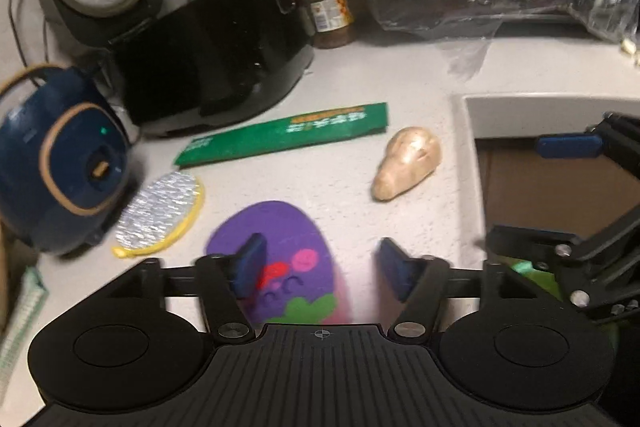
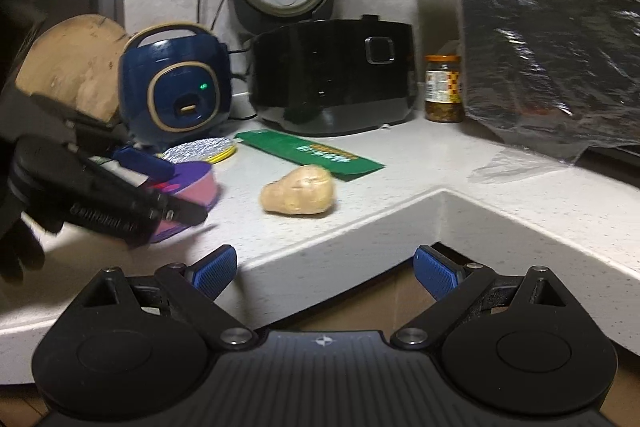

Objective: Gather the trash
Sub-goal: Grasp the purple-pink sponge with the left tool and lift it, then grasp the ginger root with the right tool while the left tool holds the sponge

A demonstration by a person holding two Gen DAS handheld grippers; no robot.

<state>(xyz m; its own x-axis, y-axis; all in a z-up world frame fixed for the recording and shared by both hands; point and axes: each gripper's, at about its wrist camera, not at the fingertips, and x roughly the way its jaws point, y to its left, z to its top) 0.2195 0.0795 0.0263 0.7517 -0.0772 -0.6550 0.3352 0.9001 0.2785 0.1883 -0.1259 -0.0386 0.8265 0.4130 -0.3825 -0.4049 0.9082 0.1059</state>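
A purple tub (image 1: 276,239) with pink sides and a cartoon lid stands on the white counter (image 1: 340,187). My left gripper (image 1: 322,267) is open around it: the left pad overlaps the lid, the right pad stands clear of the pink side. The right wrist view shows the tub (image 2: 198,183) between the left gripper's (image 2: 172,187) fingers. Further back lie a green packet (image 1: 280,135), a beige lumpy root (image 1: 408,163) and a foil lid with a yellow rim (image 1: 160,215). My right gripper (image 2: 326,271) is open and holds nothing, off the counter's edge.
A blue cooker (image 2: 176,83), a black rice cooker (image 2: 332,75) with its lid up, a jar (image 2: 442,87) and a black plastic-wrapped bundle (image 2: 552,39) line the back. A wooden board (image 2: 72,67) leans at left. The counter has a notch (image 2: 400,219) over brown floor.
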